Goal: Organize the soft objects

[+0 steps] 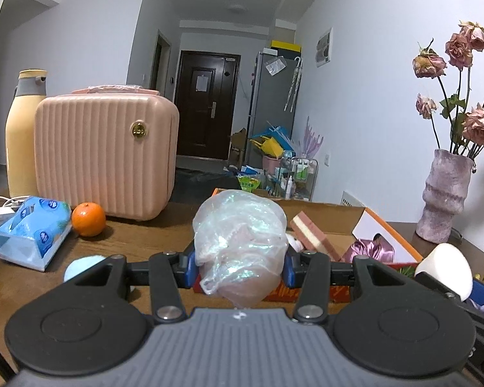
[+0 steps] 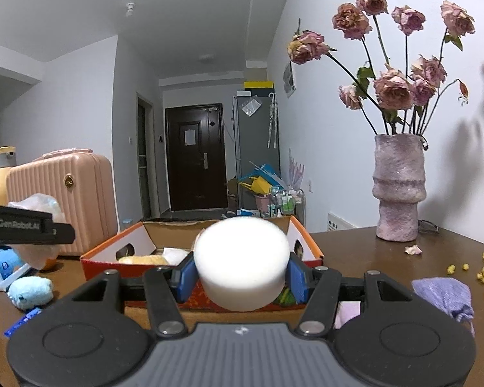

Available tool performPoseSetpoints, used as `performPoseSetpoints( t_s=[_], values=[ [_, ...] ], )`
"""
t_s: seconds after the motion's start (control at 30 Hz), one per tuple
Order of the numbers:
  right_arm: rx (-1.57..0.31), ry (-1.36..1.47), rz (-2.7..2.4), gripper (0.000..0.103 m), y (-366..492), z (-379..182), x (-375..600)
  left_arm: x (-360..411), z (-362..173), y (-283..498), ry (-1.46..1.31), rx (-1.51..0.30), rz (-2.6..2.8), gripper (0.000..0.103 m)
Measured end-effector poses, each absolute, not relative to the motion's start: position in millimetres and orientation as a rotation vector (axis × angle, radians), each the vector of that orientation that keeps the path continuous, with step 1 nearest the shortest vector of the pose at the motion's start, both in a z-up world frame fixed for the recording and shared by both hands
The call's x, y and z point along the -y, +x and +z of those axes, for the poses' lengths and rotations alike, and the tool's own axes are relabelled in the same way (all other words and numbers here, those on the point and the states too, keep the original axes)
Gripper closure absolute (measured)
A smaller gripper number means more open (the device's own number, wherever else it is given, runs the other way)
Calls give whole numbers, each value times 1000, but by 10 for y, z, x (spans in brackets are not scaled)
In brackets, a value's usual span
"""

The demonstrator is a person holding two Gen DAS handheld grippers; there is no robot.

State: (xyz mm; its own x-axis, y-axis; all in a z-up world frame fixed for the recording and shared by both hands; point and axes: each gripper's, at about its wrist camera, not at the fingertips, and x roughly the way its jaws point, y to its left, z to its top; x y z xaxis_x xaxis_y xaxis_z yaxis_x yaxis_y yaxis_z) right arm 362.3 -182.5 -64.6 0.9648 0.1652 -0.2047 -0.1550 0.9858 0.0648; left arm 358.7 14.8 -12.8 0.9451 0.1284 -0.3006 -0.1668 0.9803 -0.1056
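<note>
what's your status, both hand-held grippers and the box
Left hand-held gripper shut on plastic bag. Right hand-held gripper shut on white foam puck. Cardboard box ahead, open, partly filled. Path clear.

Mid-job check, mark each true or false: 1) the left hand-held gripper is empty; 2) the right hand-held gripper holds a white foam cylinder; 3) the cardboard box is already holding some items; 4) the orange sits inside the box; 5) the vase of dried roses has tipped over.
1) False. The left hand-held gripper is closed on a crumpled clear plastic bag.
2) True. The right hand-held gripper clamps the white foam cylinder between its blue pads.
3) True. The open cardboard box with orange-red sides contains a pink-edged sponge block and shiny purple fabric.
4) False. The round orange fruit sits on the brown wooden table, beside the pink ribbed case.
5) False. The pink textured vase stands upright.
</note>
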Motion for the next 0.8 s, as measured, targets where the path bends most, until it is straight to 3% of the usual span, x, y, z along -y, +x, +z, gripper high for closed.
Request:
performPoseSetpoints(
  t_s=[0.8],
  values=[
    [-189,106,158,47,4212,-614,1677,-85,-72,4129,-164,-269,163,55]
  ],
)
